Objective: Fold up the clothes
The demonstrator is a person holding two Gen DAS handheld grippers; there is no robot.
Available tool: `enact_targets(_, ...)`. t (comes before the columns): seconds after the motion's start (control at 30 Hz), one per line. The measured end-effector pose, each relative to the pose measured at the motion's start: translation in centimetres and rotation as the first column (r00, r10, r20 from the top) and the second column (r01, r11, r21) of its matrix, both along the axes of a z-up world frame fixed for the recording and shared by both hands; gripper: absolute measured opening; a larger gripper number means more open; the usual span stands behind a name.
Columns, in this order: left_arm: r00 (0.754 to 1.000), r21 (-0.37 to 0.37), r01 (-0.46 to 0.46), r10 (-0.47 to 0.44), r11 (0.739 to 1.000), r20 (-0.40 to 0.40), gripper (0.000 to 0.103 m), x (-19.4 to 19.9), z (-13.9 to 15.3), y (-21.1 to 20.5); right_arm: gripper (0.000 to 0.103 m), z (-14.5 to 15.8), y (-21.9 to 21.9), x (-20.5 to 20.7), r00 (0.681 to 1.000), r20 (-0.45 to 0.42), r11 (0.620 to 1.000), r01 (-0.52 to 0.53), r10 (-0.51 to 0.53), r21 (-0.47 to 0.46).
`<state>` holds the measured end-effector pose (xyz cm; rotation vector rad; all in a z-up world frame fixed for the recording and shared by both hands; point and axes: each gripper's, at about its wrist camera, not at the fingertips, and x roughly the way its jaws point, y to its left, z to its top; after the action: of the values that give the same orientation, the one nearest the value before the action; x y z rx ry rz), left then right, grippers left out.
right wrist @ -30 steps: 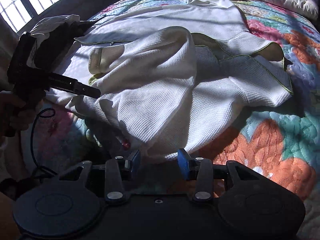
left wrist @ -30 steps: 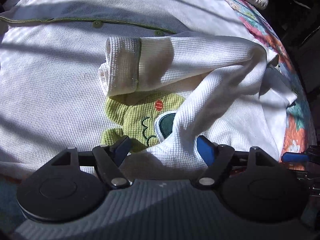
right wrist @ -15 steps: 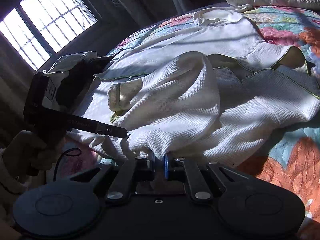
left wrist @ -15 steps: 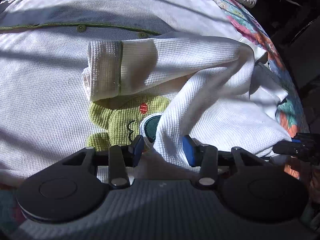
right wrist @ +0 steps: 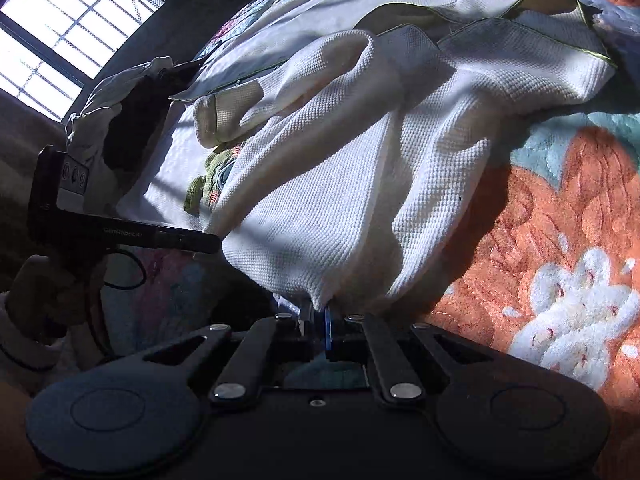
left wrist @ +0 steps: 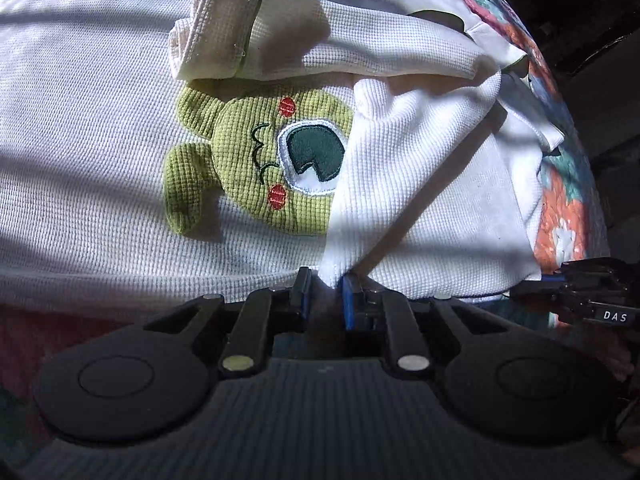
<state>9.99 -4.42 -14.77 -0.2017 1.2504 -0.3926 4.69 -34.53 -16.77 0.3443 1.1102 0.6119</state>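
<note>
Pinching the hem of the white waffle top (left wrist: 420, 184), our left gripper (left wrist: 324, 294) has its blue pads clamped on a fold just below the green frog patch (left wrist: 256, 160); our right gripper (right wrist: 318, 322) grips the same hem further along. We have the top on the floral quilt (right wrist: 560, 264), its cuffed sleeve (left wrist: 224, 28) folded above the frog

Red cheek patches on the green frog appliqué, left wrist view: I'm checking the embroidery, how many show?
2. One red patch sits at the top of the frog face, one at its lower edge. The white folded fabric overlaps the face's right side, so more could be hidden.
</note>
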Motion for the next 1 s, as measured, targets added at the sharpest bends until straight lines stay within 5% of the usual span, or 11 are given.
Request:
enact_targets(0.3,1.0,-0.045,-0.022,0.022,0.999,0.0,0.018,0.1,1.0,0.6,0.012,0.7,1.4,1.4,0.998,-0.056,0.993,0.035,-0.041,-0.113)
enact_targets(0.37,0.999,-0.051,0.002,0.0,0.999,0.052,0.036,-0.6,2.6,0.9,0.014,1.8,1.5,1.3,0.997,-0.043,0.988,0.056,-0.063,-0.143)
enact_targets(0.47,0.994,-0.109,-0.011,0.023,0.994,0.108,0.042,-0.9,4.6,2.3,0.036,4.3,1.0,1.0,0.988,0.015,0.973,0.153,-0.153,-0.172)
enact_targets(0.63,0.987,-0.168,-0.091,0.111,0.982,0.119,0.063,-0.1,6.3,5.1,0.04,7.6,1.4,1.8,0.972,0.127,0.953,0.223,-0.2,-0.207)
enact_targets(0.77,0.977,-0.175,-0.171,0.19,0.97,0.098,0.064,1.0,6.2,6.6,0.042,8.8,3.6,3.7,0.973,0.171,0.954,0.194,-0.157,-0.228)
enact_targets(0.9,0.971,-0.129,-0.193,0.208,0.973,0.115,0.064,2.2,6.2,7.1,0.045,9.4,7.0,5.8,0.975,0.203,0.957,0.137,-0.085,-0.256)
enact_targets(1.0,0.962,-0.019,-0.209,0.209,0.978,0.174,0.066,3.4,7.2,6.9,0.046,9.7,9.0,7.6,0.976,0.214,0.956,0.096,-0.036,-0.276)
